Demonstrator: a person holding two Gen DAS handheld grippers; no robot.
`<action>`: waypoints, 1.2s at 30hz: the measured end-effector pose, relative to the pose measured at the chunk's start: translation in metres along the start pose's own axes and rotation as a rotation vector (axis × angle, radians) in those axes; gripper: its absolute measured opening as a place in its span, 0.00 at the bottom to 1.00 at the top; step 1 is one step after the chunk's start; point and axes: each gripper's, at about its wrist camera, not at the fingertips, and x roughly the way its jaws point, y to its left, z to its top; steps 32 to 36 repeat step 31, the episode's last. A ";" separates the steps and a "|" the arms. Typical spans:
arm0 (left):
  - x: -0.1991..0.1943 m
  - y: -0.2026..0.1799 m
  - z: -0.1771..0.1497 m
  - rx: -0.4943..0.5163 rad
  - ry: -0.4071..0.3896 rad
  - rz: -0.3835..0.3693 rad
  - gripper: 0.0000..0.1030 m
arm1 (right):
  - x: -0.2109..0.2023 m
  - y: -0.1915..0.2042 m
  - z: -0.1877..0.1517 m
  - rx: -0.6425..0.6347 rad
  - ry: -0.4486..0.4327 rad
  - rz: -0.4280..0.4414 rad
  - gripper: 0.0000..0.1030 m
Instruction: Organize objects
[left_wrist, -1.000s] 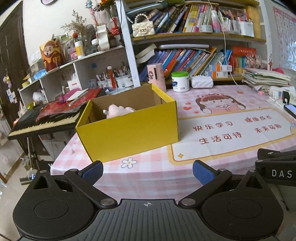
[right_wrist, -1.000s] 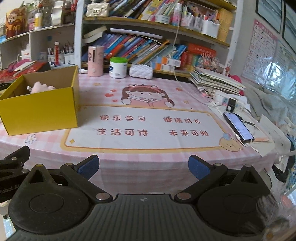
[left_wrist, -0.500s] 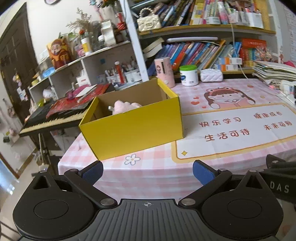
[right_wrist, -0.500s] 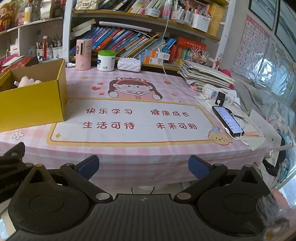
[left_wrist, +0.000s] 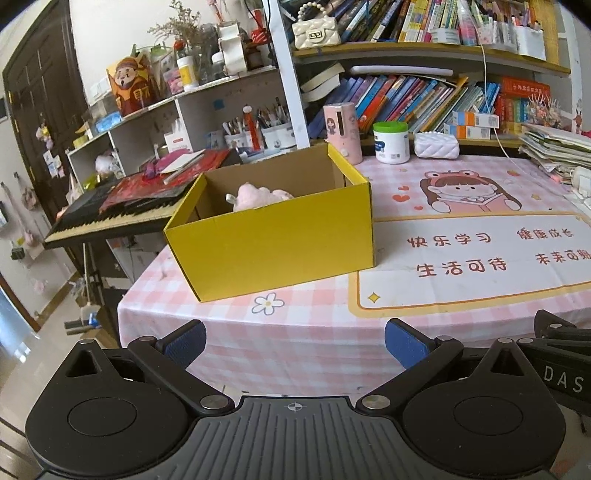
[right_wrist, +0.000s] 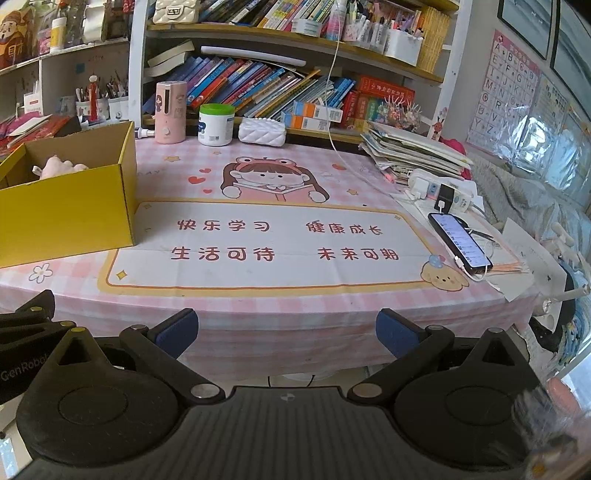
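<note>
Two grippers hang off the near edge of the table, both spread wide and holding nothing.

In the left wrist view, the left gripper (left_wrist: 294, 341) has its blue pads well apart with only tablecloth between them. The yellow box (left_wrist: 273, 243) sits ahead of the fingers and slightly to their left, near the table's left end, its long axis running from near-left to far-right. A pink plush toy (left_wrist: 258, 195) lies inside it, low against the near wall. Nothing loose rests between fingers and box.

In the right wrist view, the right gripper (right_wrist: 286, 332) is likewise wide apart and empty. From these fingers the box (right_wrist: 70, 210) lies well off to the left, while the pink dispenser (right_wrist: 170, 107), the green-lidded jar (right_wrist: 216, 124) and the white quilted pouch (right_wrist: 262, 132) stand far ahead by the shelf. A phone (right_wrist: 460, 240) lies ahead to the right.

The left hand is plainly nearer the box; the far-row items look closer to the right.
</note>
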 end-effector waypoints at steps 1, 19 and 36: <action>0.000 0.000 0.000 -0.002 0.001 0.000 1.00 | 0.000 0.000 0.000 0.000 -0.001 0.001 1.00; 0.001 0.005 -0.004 -0.022 0.020 -0.005 1.00 | -0.001 0.006 -0.003 0.000 0.012 0.014 1.00; 0.001 0.009 -0.002 -0.050 0.003 -0.026 1.00 | 0.000 0.008 -0.003 0.003 0.017 0.011 1.00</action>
